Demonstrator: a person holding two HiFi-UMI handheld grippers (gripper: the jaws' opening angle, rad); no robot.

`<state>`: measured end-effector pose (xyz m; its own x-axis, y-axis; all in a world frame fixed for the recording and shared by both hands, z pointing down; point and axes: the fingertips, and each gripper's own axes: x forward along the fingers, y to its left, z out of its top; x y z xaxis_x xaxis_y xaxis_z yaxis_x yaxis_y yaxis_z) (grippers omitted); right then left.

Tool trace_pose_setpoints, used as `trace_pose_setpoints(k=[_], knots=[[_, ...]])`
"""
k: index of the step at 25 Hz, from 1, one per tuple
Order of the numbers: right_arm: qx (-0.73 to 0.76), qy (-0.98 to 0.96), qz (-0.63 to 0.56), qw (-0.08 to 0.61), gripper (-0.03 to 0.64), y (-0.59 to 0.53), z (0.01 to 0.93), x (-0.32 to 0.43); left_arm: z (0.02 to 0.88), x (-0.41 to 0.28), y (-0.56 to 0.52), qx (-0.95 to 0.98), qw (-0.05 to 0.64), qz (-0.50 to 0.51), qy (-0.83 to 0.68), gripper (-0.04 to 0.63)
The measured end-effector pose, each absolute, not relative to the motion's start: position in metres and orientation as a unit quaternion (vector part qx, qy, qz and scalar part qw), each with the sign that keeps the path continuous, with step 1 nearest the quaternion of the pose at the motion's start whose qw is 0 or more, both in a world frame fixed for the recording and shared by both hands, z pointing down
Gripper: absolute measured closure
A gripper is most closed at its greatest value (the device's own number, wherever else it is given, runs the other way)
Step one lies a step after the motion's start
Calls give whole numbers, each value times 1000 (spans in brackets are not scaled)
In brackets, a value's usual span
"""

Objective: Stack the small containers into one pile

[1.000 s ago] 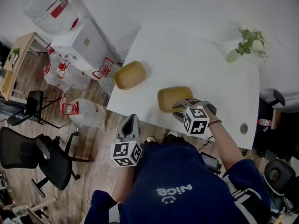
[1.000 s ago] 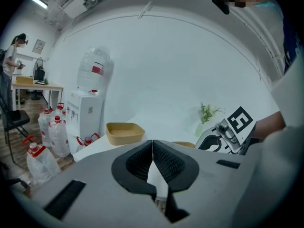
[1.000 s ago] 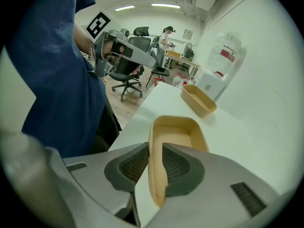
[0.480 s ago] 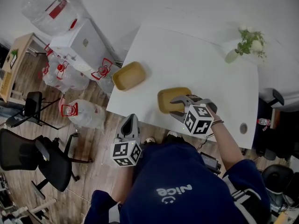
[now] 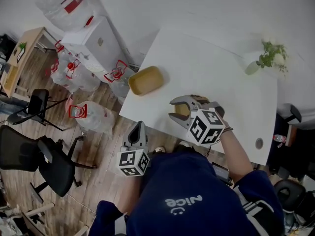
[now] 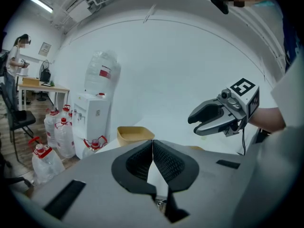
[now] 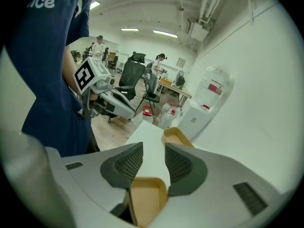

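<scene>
Two small tan containers rest on the white table [image 5: 221, 77]. The far one [image 5: 146, 80] [image 6: 135, 134] [image 7: 176, 137] sits near the table's left edge. The near one [image 5: 183, 110] [image 7: 147, 201] lies under my right gripper [image 5: 172, 109] [image 7: 153, 163], mostly hidden in the head view. That gripper's jaws have just opened; it hovers above the near container with nothing between its pads. My left gripper [image 5: 138, 127] [image 6: 153, 146] is shut and empty, held off the table's near edge and pointing towards the far container.
A white water dispenser [image 5: 96, 45] and several water bottles [image 5: 93, 117] stand on the floor left of the table. A plant in a vase [image 5: 268, 58] is at the table's far right corner. Office chairs [image 5: 44, 161] stand at the lower left.
My right gripper has opened, let go of the near container and lifted off it towards the person. The container stays on the table. The left gripper has hardly shifted.
</scene>
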<state>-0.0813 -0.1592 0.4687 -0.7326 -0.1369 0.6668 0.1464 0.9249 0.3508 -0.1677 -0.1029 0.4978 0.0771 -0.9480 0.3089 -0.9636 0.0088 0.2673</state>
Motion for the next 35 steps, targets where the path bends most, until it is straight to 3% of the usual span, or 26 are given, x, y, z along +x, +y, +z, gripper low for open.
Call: trace_pose_setpoints(k=[11, 35], knots=[[-39, -900, -252, 354, 463, -185, 441, -153, 498, -207, -87, 668, 213, 8, -713, 577], [-185, -818, -260, 478, 463, -230, 566, -219, 491, -292, -39, 546, 217, 7, -809, 576]])
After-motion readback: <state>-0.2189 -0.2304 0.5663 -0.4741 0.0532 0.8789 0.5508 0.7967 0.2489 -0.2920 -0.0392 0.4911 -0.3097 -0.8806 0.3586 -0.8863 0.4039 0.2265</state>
